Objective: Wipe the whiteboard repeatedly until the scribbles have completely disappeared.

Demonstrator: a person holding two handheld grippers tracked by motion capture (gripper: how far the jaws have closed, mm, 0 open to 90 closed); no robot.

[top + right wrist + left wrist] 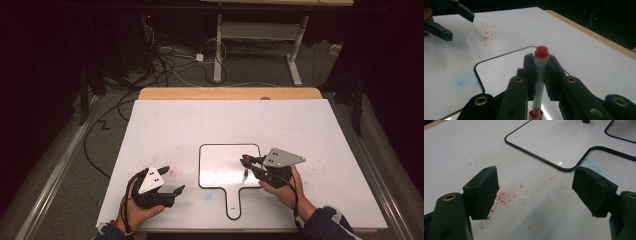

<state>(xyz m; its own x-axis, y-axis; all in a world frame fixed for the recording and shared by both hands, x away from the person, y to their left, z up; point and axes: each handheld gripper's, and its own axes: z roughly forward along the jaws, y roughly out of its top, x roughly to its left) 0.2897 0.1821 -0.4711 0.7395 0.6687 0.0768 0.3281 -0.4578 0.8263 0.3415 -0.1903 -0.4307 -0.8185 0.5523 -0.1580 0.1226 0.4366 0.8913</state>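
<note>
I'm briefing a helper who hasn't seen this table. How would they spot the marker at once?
Start at the big white table sheet, then find the small black-rimmed paddle-shaped whiteboard near its front edge. Over that board's right side, the right gripper is shut on a slim white marker with red ends; it is the one pen-like thing, standing upright between black jaws.

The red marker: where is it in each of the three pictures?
High view: marker right of centre, over the small whiteboard.
Left gripper view: only its tip at the top edge.
Right gripper view: centre, clamped upright.
Shared landmark: the whiteboard's black rim.
</note>
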